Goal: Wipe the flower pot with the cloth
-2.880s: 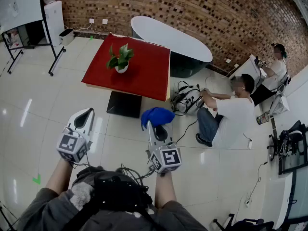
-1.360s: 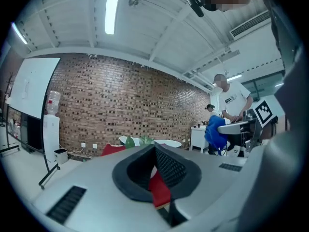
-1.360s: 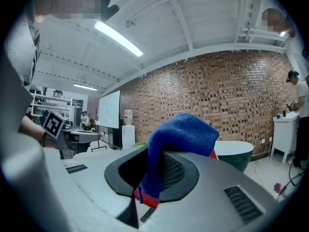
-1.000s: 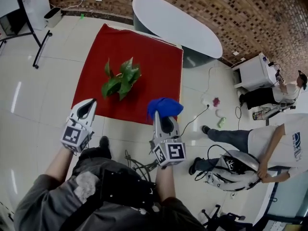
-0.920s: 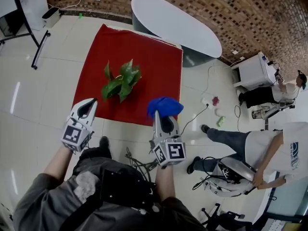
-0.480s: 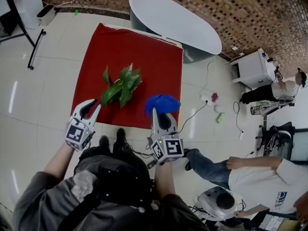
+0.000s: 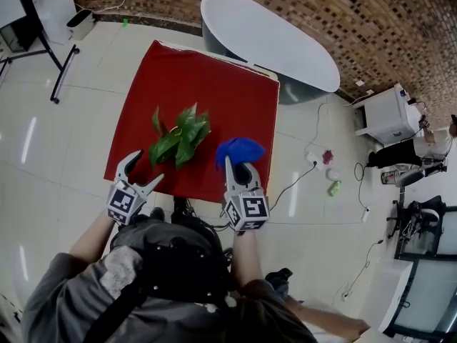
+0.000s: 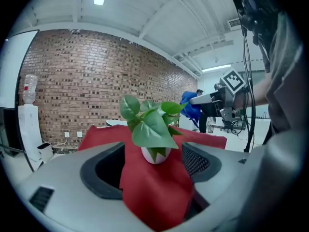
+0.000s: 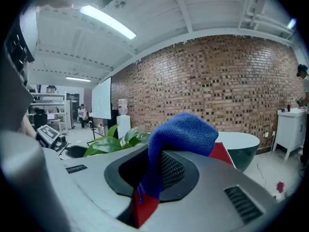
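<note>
Tightly on cloth (image 7: 240, 148), right claw (image 7: 233, 164).

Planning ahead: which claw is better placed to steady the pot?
Left. The left claw has just been opening, empty, aimed at the flower pot; the right claw is shut on the cloth.

**Leaves screen pot from overhead camera**
Head view: the green broad-leaved plant (image 7: 178, 138) hides its small white ceramic pot (image 8: 147, 156); the bunched blue cloth (image 7: 239, 151) covers the right gripper's (image 7: 238, 168) jaw tips.

I read: cloth (image 9: 183, 132), fuzzy blue microfibre; pot (image 8: 165, 155), smooth glossy white; tabletop (image 7: 214, 84), matt red fabric; floor (image 7: 57, 156), glossy tile.
</note>
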`<action>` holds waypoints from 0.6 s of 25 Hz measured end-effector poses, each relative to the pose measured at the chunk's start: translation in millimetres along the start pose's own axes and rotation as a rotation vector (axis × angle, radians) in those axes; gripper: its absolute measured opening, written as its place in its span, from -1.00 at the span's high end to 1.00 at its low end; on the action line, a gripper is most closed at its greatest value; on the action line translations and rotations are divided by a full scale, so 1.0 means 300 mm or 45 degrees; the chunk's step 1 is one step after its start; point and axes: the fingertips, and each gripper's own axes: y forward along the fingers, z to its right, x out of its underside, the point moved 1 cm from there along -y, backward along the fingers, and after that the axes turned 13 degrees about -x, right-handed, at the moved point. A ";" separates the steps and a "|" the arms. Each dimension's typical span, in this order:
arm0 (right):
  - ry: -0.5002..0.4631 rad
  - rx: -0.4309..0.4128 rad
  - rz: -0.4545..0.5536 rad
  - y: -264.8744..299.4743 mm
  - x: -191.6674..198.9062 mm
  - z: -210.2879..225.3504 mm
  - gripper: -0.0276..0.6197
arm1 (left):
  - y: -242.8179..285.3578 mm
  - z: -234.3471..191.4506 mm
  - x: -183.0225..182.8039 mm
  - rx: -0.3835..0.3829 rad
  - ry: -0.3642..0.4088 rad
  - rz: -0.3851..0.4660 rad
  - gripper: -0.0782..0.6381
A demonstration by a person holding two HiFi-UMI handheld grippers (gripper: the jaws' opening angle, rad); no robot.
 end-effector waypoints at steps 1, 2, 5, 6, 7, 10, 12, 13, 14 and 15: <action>0.007 -0.008 -0.013 0.008 0.017 0.020 0.71 | 0.022 0.004 0.005 -0.002 -0.004 -0.008 -0.29; 0.012 -0.019 -0.031 0.017 0.036 0.039 0.71 | 0.043 0.009 0.007 -0.006 -0.012 -0.014 -0.29; 0.002 -0.070 -0.099 0.056 0.098 0.090 0.71 | 0.123 0.033 0.014 0.000 -0.001 -0.032 -0.29; -0.008 -0.095 -0.124 0.078 0.122 0.104 0.71 | 0.153 0.042 0.021 0.009 0.010 -0.040 -0.31; -0.017 -0.122 -0.149 0.103 0.145 0.119 0.71 | 0.182 0.051 0.030 0.018 0.017 -0.049 -0.32; -0.024 -0.220 -0.199 0.179 0.205 0.156 0.71 | 0.256 0.077 0.047 0.034 0.035 -0.064 -0.36; -0.017 -0.316 -0.195 0.225 0.224 0.162 0.71 | 0.294 0.087 0.051 0.033 0.056 -0.072 -0.36; -0.015 -0.368 -0.194 0.245 0.231 0.161 0.71 | 0.311 0.090 0.052 0.030 0.061 -0.075 -0.36; -0.021 -0.416 -0.198 0.266 0.238 0.159 0.71 | 0.326 0.092 0.052 0.025 0.063 -0.076 -0.36; -0.036 -0.460 -0.210 0.287 0.248 0.158 0.71 | 0.341 0.094 0.052 0.021 0.063 -0.075 -0.36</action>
